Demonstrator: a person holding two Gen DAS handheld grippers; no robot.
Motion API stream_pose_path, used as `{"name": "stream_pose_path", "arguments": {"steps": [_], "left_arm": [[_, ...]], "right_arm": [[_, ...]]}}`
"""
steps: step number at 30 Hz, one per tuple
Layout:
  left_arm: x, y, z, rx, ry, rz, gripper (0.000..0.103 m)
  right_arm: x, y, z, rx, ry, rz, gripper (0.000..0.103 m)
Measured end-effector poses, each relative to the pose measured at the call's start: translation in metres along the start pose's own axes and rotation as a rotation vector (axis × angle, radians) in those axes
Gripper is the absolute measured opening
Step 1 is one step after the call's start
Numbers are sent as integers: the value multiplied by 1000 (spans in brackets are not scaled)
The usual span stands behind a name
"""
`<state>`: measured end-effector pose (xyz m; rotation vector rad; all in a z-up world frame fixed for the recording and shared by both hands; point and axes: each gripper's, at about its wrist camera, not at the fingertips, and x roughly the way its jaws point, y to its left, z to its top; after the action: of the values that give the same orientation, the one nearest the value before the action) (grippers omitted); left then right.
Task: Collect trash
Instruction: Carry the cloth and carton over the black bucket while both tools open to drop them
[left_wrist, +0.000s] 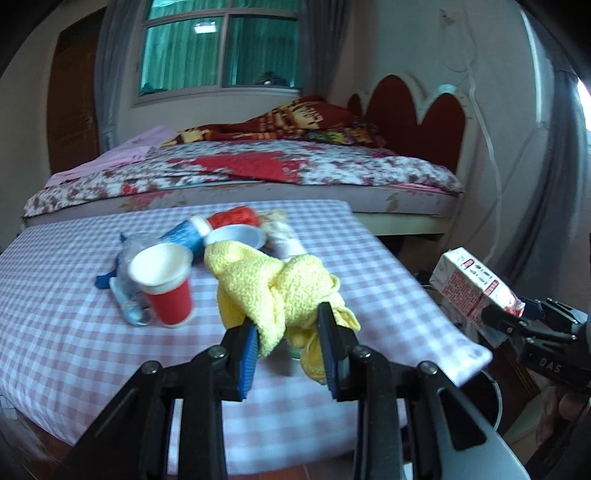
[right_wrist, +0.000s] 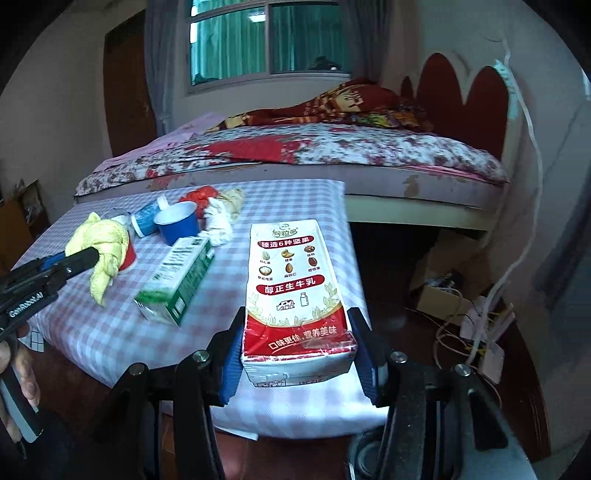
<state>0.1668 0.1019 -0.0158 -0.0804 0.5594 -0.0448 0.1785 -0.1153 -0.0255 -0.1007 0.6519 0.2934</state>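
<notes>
A crumpled yellow cloth (left_wrist: 273, 280) hangs lifted above the checked table (left_wrist: 74, 332), and my left gripper (left_wrist: 288, 321) is shut on its lower folds. In the right wrist view that cloth (right_wrist: 103, 243) and the left gripper (right_wrist: 88, 258) appear at the left. My right gripper (right_wrist: 297, 317) is shut on the bottom end of a red-and-white milk carton (right_wrist: 295, 288), held in the air past the table's right edge. The left wrist view shows this carton (left_wrist: 476, 291) in the right gripper (left_wrist: 509, 317).
On the table lie a red paper cup (left_wrist: 166, 291), a blue cup (right_wrist: 177, 221), a green carton (right_wrist: 177, 284), a crushed bottle (left_wrist: 129, 295) and wadded paper (right_wrist: 218, 221). A dark round bin rim (left_wrist: 484, 402) sits below the table's right corner. Behind is a bed (left_wrist: 258, 166); cables (right_wrist: 461, 314) litter the floor.
</notes>
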Motion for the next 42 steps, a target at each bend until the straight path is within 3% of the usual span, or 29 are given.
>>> {"name": "stream_pose_path", "arguments": {"steps": [10, 22, 31, 42], "left_arm": [[-18, -86, -15, 107, 3, -184, 31], [-19, -196, -58, 217, 119, -403, 31], [10, -245, -102, 234, 261, -470, 31], [62, -261, -132, 197, 409, -464, 31]], "right_arm": [[-51, -56, -34, 71, -11, -108, 53], [-86, -128, -99, 152, 65, -201, 53], [-85, -173, -147, 195, 147, -226, 53], [-26, -197, -164, 176, 265, -153, 53]]}}
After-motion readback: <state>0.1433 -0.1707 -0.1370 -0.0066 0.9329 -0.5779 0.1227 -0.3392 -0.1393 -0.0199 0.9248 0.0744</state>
